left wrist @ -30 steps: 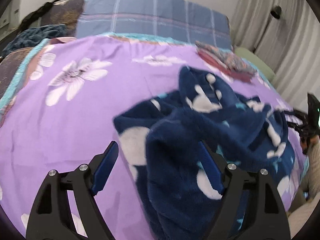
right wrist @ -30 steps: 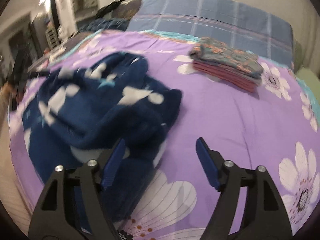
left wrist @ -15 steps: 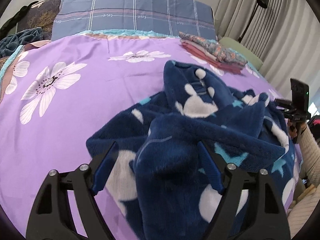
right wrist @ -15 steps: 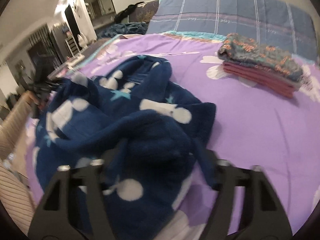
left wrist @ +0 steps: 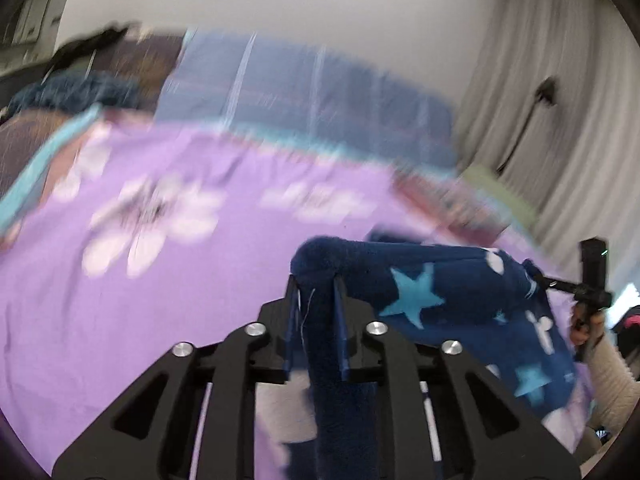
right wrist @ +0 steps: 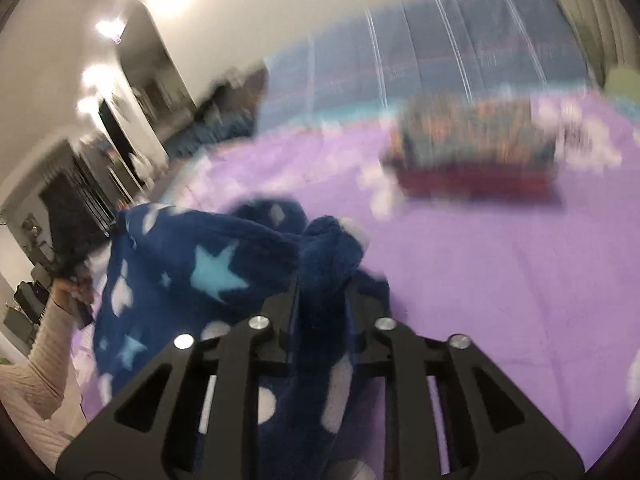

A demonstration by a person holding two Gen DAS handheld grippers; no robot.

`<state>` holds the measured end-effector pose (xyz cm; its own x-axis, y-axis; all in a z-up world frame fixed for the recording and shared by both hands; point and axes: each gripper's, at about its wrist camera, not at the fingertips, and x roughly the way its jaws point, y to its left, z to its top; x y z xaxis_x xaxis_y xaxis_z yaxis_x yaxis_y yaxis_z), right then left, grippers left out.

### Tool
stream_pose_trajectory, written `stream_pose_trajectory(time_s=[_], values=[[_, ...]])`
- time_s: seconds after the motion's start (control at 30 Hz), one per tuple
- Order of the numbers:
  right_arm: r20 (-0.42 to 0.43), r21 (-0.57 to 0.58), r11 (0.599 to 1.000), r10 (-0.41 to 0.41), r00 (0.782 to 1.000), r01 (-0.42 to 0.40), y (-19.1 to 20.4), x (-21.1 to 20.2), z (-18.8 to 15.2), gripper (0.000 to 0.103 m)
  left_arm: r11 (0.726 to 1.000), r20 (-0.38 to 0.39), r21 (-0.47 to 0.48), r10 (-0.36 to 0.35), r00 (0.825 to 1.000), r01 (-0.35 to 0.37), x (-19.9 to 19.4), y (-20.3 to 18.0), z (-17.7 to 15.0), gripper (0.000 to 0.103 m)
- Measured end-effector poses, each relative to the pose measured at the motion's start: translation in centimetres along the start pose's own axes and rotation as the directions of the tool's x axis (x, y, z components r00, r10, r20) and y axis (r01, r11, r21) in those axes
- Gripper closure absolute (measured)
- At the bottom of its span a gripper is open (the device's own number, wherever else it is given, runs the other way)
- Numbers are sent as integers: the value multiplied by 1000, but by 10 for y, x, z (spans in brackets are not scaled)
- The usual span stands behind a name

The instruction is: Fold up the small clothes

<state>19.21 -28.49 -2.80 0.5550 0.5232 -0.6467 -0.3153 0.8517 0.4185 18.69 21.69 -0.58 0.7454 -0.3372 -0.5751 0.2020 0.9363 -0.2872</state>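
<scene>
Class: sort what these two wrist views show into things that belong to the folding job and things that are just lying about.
In the job:
- navy fleece garment
- left gripper, shut on it
- right gripper, shut on it

Lying about:
- stack of folded clothes
- purple floral bedspread
- plaid pillow
- curtains

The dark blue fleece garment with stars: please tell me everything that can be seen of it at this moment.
The dark blue fleece garment with light blue stars and white shapes looks thick and fuzzy. It is crumpled, not folded. The left hand-held gripper is shut on one bunched edge, the right hand-held gripper on another, so the cloth hangs between them above the purple flowered bedsheet. Whether its lower part touches the sheet cannot be told.
</scene>
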Motion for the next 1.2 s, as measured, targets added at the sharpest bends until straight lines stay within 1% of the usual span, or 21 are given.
stream_pose_trajectory(time_s=[0.03, 0.1, 0.13, 0.17, 0.33, 0.37, 0.4, 0.43, 0.47, 0.5, 0.53, 0.6, 0.67, 0.73, 0.8, 0.87, 0.9, 0.93, 1.03, 1.1, 1.2], values=[[-20, 28, 1000, 9, 1000, -9, -5, 8, -2, 78, 1000, -53, -16, 12, 999, -13, 14, 6, -8, 74], [-18, 94, 994, 62, 998, -60, -17, 15, -5, 68, 999, -114, -53, -4, 993, -2, 29, 12, -20, 48], [-15, 124, 988, 91, 996, -89, -22, 16, -5, 56, 998, -130, -66, -1, 992, -7, 34, 13, -26, 45], [-15, 150, 982, 116, 993, -112, -27, 17, -5, 53, 998, -131, -63, -6, 991, -3, 36, 12, -29, 44], [-6, 201, 968, 155, 988, -150, -39, 23, 8, 52, 997, -112, -80, -30, 993, 21, 39, 18, -20, 41], [-4, 204, 966, 165, 986, -161, -38, 25, 11, 57, 995, -105, -91, -41, 994, 31, 40, 18, -17, 42], [-7, 193, 969, 157, 988, -152, -34, 26, 13, 68, 995, -100, -92, -49, 994, 40, 40, 20, -16, 60], [-9, 174, 975, 138, 990, -135, -28, 24, 15, 86, 996, -85, -73, -55, 995, 49, 39, 15, -12, 79], [16, 144, 981, 129, 992, -130, -20, 17, 16, 88, 997, -76, -57, -54, 996, 50, 36, 11, -10, 93], [57, 114, 982, 143, 988, -149, -11, 5, 17, 89, 997, -52, -52, -56, 997, 54, 30, 8, -7, 93], [93, 94, 981, 163, 982, -171, -6, -6, 19, 90, 995, 18, -47, -88, 996, 89, 12, 2, -2, 93], [214, 42, 968, 234, 948, -249, 9, -43, 25, 90, 991, 100, -26, -126, 987, 130, -12, -7, 7, 93], [286, 12, 965, 248, 926, -263, 14, -63, 32, 90, 991, 184, 38, -132, 974, 127, -37, -19, 19, 93], [316, -9, 976, 209, 926, -218, 15, -66, 43, 89, 994, 219, 89, -89, 972, 71, -44, -25, 30, 93], [283, 18, 988, 141, 949, -152, 7, -43, 52, 84, 997, 203, 79, -26, 979, 10, -28, -18, 38, 92], [174, 74, 995, 50, 984, -63, -10, 1, 54, 69, 998, 150, 55, 33, 988, -41, -2, -5, 38, 90], [132, 92, 996, 6, 991, -19, -16, 17, 53, 63, 997, 102, 45, 53, 993, -58, 16, 3, 34, 87], [132, 92, 996, 6, 991, -19, -16, 17, 53, 61, 997, 24, 27, 78, 997, -79, 40, 15, 26, 85], [-2, 138, 983, -118, 993, 117, -32, 63, 31, 61, 992, -131, -15, 120, 984, -123, 81, 33, -4, 80], [-5, 161, 981, -111, 994, 110, -36, 65, 21, 64, 989, -118, -24, 140, 983, -144, 78, 35, -13, 62], [30, 162, 979, -131, 991, 125, -36, 41, 19, 59, 992, -91, -53, 110, 990, -115, 58, 35, -8, 51]])
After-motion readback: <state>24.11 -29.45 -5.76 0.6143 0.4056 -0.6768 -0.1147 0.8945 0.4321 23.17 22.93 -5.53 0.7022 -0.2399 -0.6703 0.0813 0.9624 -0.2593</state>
